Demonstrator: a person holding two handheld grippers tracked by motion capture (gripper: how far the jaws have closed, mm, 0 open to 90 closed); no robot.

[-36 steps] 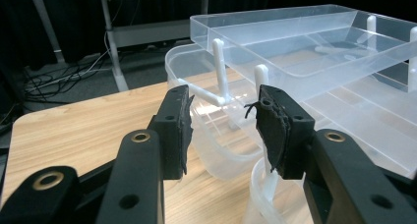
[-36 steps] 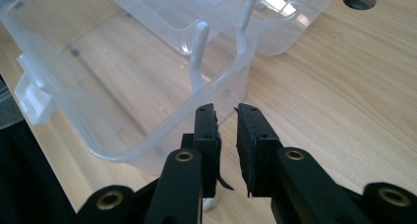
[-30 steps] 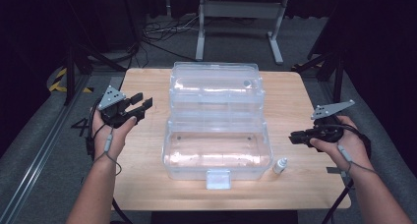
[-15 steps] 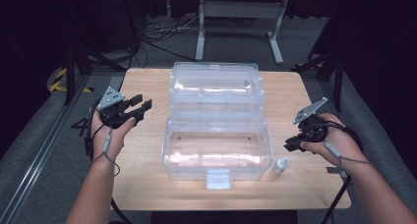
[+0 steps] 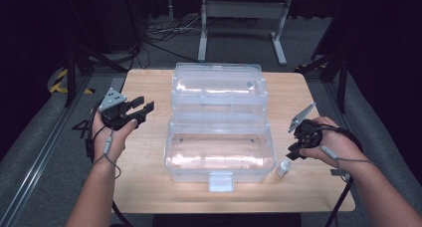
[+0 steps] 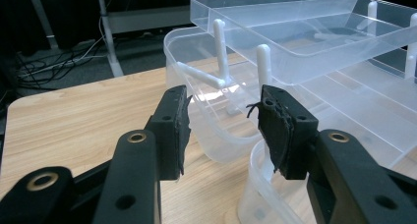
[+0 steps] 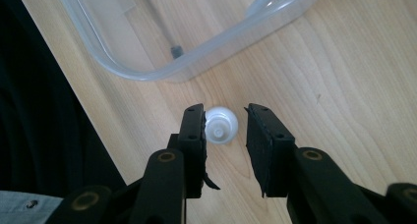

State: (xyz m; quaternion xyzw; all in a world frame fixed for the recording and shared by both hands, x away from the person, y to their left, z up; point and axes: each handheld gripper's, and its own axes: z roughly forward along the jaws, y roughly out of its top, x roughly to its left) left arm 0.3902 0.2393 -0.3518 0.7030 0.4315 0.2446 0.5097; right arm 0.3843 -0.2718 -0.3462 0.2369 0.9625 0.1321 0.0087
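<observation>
High view: as you reach with your right tool (image 5: 294, 148) toward the small white bottle (image 5: 283, 168), it stands on the desk (image 5: 149, 177) just beside the clear box (image 5: 219, 152), near its front right corner
Left tool view: your left tool (image 6: 223, 123) waits spread and empty, aimed at the box's raised tray (image 6: 295, 42), out of the way
Right tool view: your jaws have just been opening; they straddle the bottle from above without pinching it, so you can close on its cap

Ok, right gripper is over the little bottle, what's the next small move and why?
Probably lower the right gripper a touch, then close: its fingers have just been opening, and the small white bottle stands upright between them, not yet pressed.
</observation>
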